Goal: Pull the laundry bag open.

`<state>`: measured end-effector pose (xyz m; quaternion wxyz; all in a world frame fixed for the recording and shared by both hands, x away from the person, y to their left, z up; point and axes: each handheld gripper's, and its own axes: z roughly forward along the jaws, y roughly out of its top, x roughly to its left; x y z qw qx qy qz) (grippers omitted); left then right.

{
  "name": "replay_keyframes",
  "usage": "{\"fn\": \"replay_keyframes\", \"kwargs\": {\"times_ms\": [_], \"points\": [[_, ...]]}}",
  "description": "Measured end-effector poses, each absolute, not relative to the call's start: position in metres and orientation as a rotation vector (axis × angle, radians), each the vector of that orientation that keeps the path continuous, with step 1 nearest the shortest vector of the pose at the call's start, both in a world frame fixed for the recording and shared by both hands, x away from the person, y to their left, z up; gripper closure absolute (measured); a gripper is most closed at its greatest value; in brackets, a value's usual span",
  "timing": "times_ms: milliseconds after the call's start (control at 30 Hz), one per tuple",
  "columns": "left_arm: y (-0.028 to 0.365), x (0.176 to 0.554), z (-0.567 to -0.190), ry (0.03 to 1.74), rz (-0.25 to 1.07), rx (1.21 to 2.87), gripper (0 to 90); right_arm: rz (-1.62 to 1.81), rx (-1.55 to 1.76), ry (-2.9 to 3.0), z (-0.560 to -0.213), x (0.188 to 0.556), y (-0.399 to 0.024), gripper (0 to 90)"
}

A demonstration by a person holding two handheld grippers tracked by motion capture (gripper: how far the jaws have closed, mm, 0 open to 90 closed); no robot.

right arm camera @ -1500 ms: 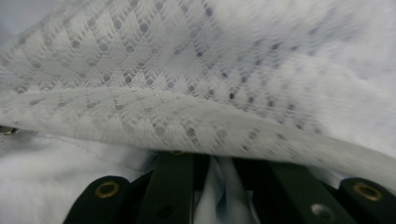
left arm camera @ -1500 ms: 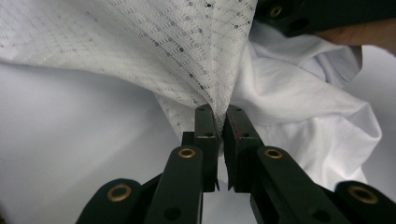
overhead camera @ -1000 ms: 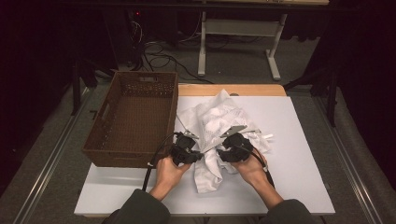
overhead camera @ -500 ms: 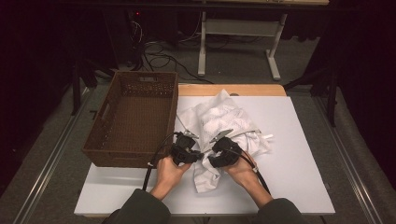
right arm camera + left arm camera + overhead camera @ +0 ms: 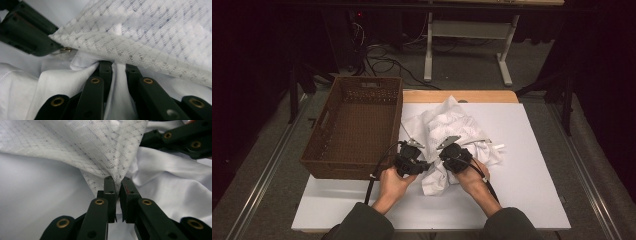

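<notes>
White cloth point(image 5: 447, 135) near the table's point(image 5: 532, 165) front edge; left gripper point(image 5: 117, 185) pinches its lace, right gripper point(image 5: 118, 67) has just been closing on a fold (shallow bite); tugging could slip it free.

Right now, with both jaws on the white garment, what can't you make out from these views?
- Garment, high view: what kind it is; it lies crumpled.
- Left gripper view: how much mesh sits between the jaws; their tips cover it.
- Right gripper view: the jaws have just been closing with smooth cloth between them; pad contact is hidden by the fold.
- Basket, high view: its near inner floor, behind the front wall.
</notes>
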<state>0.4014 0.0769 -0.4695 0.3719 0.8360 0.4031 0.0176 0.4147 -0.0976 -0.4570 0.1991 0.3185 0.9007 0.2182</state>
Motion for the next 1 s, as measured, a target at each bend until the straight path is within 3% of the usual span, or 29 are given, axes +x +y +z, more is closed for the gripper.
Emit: {"fn": "replay_keyframes", "kwargs": {"times_ms": [367, 633, 1000], "points": [[0.081, 0.397, -0.47, 1.046, 0.029, 2.14, 84.5, 0.564, 0.984, 2.462, -0.466, 0.45, -0.086, 79.7], [0.083, 0.397, -0.473, 1.053, 0.012, 2.134, 83.2, 0.597, 0.938, 2.542, -0.457, 0.429, -0.098, 54.3], [0.083, 0.397, -0.477, 1.066, 0.025, 2.149, 83.4, 0.734, 0.873, 2.582, -0.432, 0.392, -0.124, 42.2]]}}
